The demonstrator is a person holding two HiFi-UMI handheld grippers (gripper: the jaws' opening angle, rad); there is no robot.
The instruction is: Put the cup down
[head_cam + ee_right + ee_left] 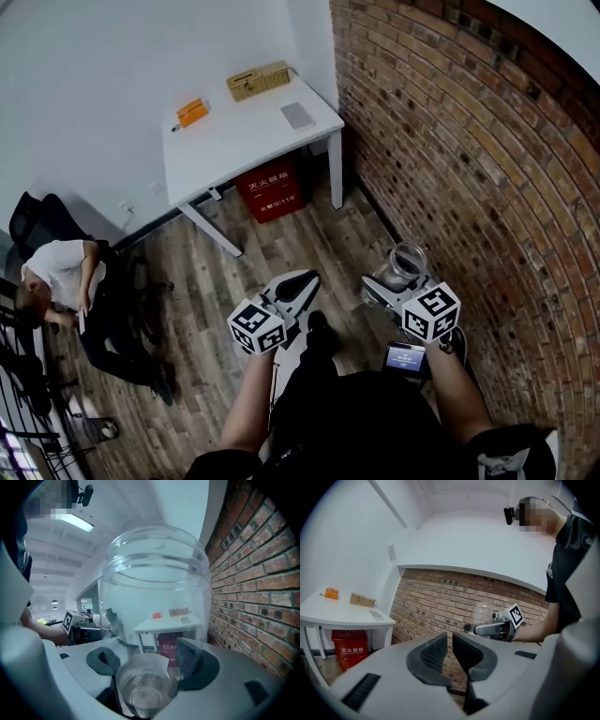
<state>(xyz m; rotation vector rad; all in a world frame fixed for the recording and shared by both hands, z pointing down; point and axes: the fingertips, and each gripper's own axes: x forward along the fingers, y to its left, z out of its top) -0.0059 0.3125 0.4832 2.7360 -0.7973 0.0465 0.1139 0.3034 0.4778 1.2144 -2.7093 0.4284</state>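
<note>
A clear plastic cup (405,264) sits between the jaws of my right gripper (389,281), held in the air above the wooden floor beside the brick wall. In the right gripper view the cup (154,616) fills the middle, its base toward the camera, with the right gripper (150,660) shut on its lower sides. My left gripper (298,286) hangs to the left of it, holding nothing. Its jaws stand together in the left gripper view (450,648), where the cup (483,613) and right gripper (492,629) show ahead. The white table (244,141) stands farther off.
The table carries an orange object (192,112), a woven box (258,81) and a grey pad (298,115). A red box (272,190) stands under it. The brick wall (469,169) runs along the right. A person (66,281) sits at the left.
</note>
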